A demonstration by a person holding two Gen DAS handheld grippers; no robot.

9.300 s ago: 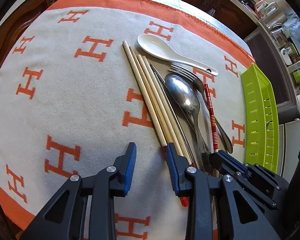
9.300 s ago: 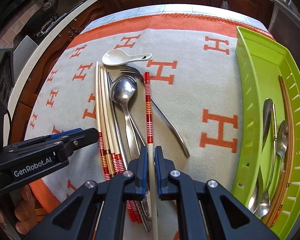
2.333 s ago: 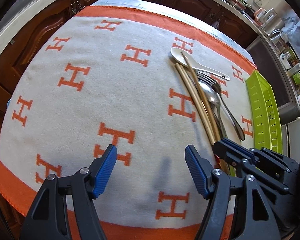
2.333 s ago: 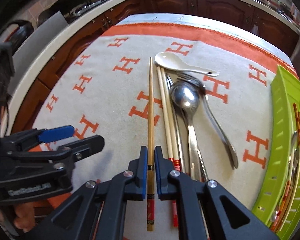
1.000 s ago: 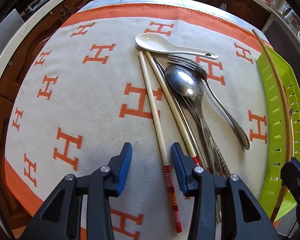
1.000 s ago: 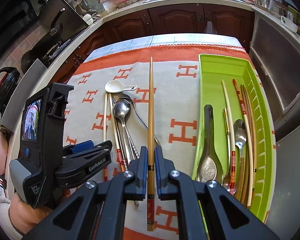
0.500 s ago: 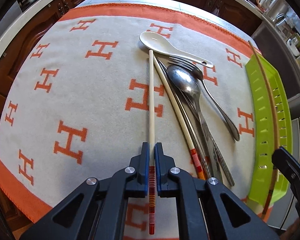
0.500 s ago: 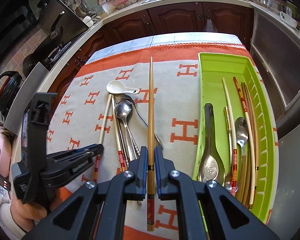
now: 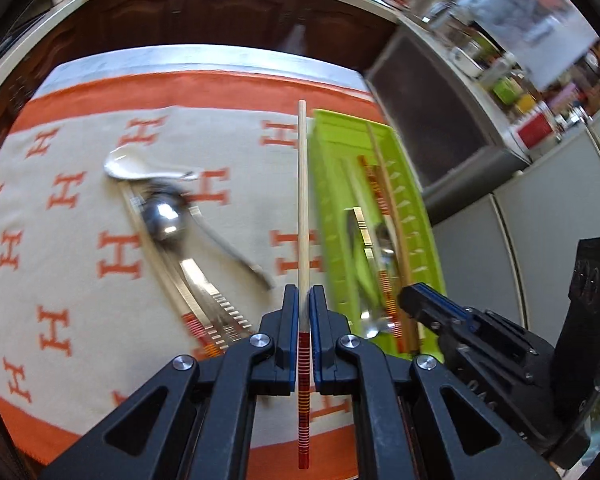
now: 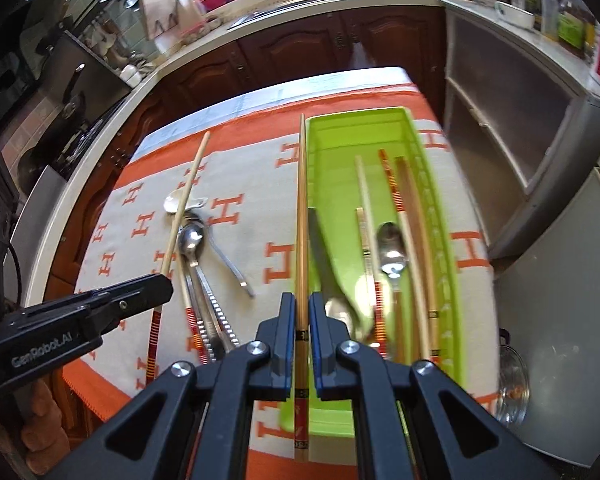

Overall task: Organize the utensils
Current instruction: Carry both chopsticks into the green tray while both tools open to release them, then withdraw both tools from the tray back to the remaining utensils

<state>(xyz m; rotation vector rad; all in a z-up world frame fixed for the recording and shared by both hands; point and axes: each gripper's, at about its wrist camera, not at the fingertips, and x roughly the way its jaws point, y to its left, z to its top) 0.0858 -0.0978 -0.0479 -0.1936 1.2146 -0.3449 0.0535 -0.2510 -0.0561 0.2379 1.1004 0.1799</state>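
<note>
My left gripper [image 9: 303, 294] is shut on a pale chopstick [image 9: 302, 200] with a red-striped end, held in the air beside the green tray [image 9: 332, 128]. My right gripper [image 10: 301, 299] is shut on a brown chopstick [image 10: 301, 208] that hangs along the left rim of the tray [image 10: 356, 120]. Several chopsticks and spoons lie inside the tray. On the cloth remain a white ceramic spoon [image 9: 132, 166], a metal spoon [image 9: 162, 216], a fork and another striped chopstick. The right wrist view shows the left gripper [image 10: 162, 282] with its chopstick [image 10: 180, 220] raised over that pile.
A cream cloth [image 9: 80, 280] with orange H marks covers the table. Dark wood cabinets and a crowded counter run behind it. A grey appliance stands right of the tray, and a glass lid [image 10: 512, 384] lies at the table's right corner. A hand [image 10: 40, 432] grips the left tool.
The left gripper shut on the pale chopstick, lifted it off the cloth and swung right toward the tray. The right gripper carried the brown chopstick right, up to the tray's left rim.
</note>
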